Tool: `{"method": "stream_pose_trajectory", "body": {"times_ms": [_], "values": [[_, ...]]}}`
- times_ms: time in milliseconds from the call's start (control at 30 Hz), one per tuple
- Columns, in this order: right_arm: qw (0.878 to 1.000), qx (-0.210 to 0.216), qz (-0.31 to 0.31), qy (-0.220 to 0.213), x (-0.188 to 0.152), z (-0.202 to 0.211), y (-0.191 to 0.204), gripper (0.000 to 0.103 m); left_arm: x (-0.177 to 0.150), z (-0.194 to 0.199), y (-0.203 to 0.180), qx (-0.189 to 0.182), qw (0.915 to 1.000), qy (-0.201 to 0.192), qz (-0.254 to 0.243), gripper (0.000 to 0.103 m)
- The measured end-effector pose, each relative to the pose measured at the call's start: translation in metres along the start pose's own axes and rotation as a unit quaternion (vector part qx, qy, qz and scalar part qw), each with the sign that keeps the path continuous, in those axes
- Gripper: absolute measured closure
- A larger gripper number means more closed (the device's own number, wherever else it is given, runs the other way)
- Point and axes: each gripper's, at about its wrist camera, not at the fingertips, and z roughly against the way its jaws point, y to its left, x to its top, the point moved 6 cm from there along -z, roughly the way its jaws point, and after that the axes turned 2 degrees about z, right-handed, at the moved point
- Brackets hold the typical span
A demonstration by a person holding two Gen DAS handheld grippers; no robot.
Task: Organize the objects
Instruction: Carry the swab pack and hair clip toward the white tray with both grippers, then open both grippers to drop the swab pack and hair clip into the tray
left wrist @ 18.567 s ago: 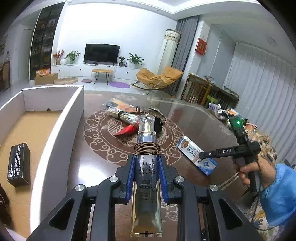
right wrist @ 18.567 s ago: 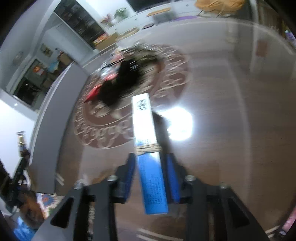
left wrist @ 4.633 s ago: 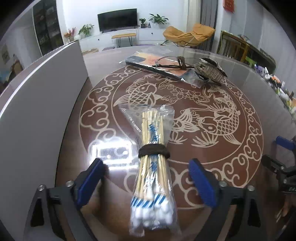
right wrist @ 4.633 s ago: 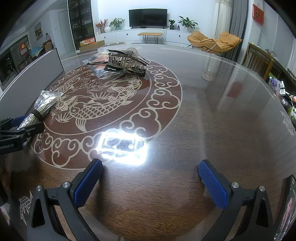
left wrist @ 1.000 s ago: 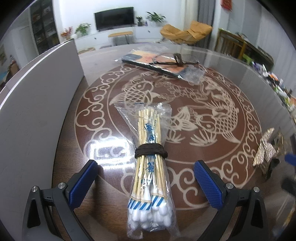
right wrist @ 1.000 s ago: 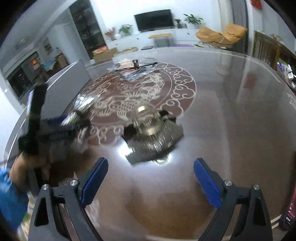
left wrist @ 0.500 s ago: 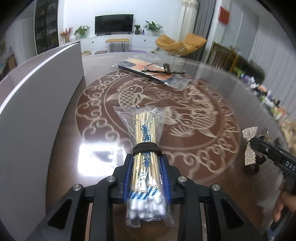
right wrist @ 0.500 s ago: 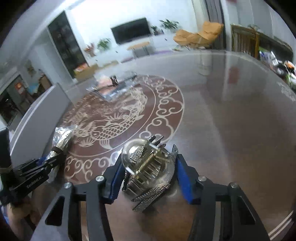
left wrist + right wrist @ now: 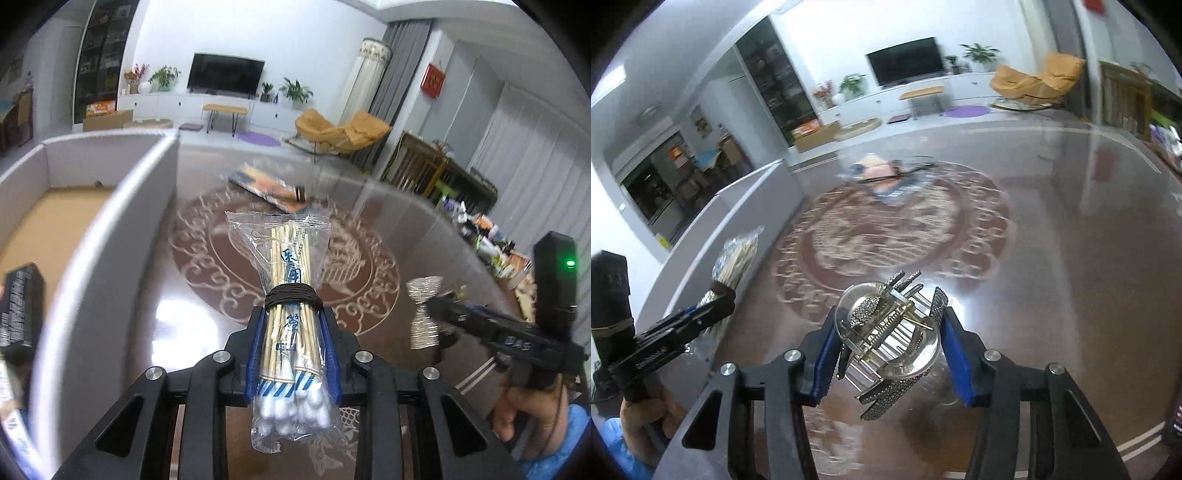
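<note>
We find the cotton swab pack (image 9: 291, 325) between the fingers of the left gripper (image 9: 293, 354), above the table (image 9: 376, 221), with the open box (image 9: 122, 206) to its left. A small carton (image 9: 16, 306) lies inside that box. The hair clip bundle (image 9: 890, 339) sits between the right gripper (image 9: 890, 354) pads. A flat packet (image 9: 266, 186) lies on the table further back.

Bright, even indoor light in both views. White glare patch on the glossy table (image 9: 173, 314) beside the sharp cotton swab pack (image 9: 291, 314). Motion blur across the carp medallion (image 9: 886, 236) and far packets. Strong fisheye bending, black vignette at corners. Hair clip (image 9: 890, 343) crisp, with glints.
</note>
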Motion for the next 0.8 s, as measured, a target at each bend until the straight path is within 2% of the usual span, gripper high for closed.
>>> {"method": "stream_pose_trajectory", "body": {"times_ms": [67, 167, 267, 400, 500, 533, 567, 633, 733, 800], "values": [[1.000, 0.020, 0.010, -0.001, 0.011, -0.001, 0.024, 0.051, 0.009, 0.023, 0.009, 0.003, 0.9999, -0.015, 0.007, 0.075], [0.997, 0.061, 0.038, -0.015, 0.034, 0.004, 0.072, 0.053, 0.025, 0.065, 0.038, 0.027, 0.9986, -0.043, 0.016, 0.075], [0.990, 0.109, 0.078, -0.032, 0.059, 0.008, 0.133, 0.053, 0.036, 0.102, 0.086, 0.083, 0.9943, -0.061, 0.027, 0.075], [0.976, 0.178, 0.121, -0.030, 0.078, 0.004, 0.214, 0.053, 0.036, 0.133, 0.154, 0.159, 0.9836, -0.065, 0.053, 0.075], [0.970, 0.197, 0.136, -0.033, 0.086, 0.001, 0.249, 0.053, 0.028, 0.152, 0.176, 0.177, 0.9792, -0.072, 0.067, 0.075], [0.971, 0.192, 0.140, -0.037, 0.087, 0.001, 0.251, 0.050, 0.026, 0.158, 0.178, 0.179, 0.9785, -0.075, 0.069, 0.075], [0.971, 0.182, 0.149, -0.034, 0.086, -0.001, 0.249, 0.030, 0.024, 0.163, 0.179, 0.178, 0.9783, -0.079, 0.071, 0.075], [0.969, 0.158, 0.191, -0.002, 0.070, -0.014, 0.242, 0.000, 0.020, 0.172, 0.178, 0.170, 0.9787, -0.086, 0.077, 0.075], [0.946, 0.125, 0.290, 0.071, 0.003, -0.046, 0.225, 0.000, 0.014, 0.178, 0.179, 0.157, 0.9796, -0.094, 0.082, 0.075], [0.943, 0.115, 0.294, 0.104, -0.026, -0.066, 0.213, 0.000, 0.013, 0.180, 0.176, 0.150, 0.9797, -0.101, 0.087, 0.075]]}}
